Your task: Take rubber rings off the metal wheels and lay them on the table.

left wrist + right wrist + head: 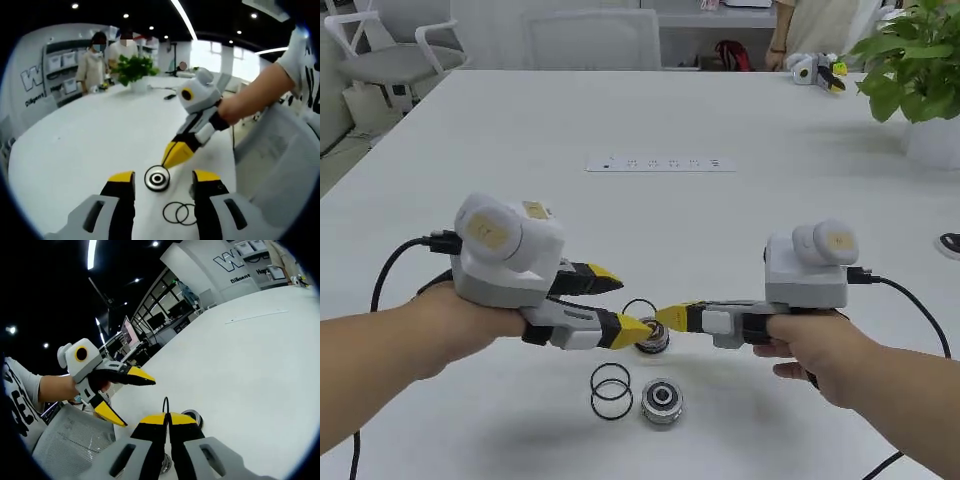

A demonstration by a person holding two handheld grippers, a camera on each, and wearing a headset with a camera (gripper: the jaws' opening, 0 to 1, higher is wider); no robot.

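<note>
Nearest to us, one metal wheel (662,398) is sitting on the counter (740,230), with two loose rubber rings (610,392) lying overlapped just beside it. Beyond them, we are working on a second wheel (652,340), which is resting on the counter between the two tools.

We are holding the left tool (620,302) wide, its jaws straddling that wheel without clamping it. The right tool (670,318) is pinching shut on a third ring (166,404), which is standing up as a thin loop just above the wheel.

We are judging this to be the stripping step. Whether the loop is fully free of the wheel, we cannot tell. The next move is calling for a clean lift away from the wheel, with the left tool steadying it if it drags, then a release beside the lying pair.

Counting up, we are seeing two wheels, three rings and two tools.
</note>
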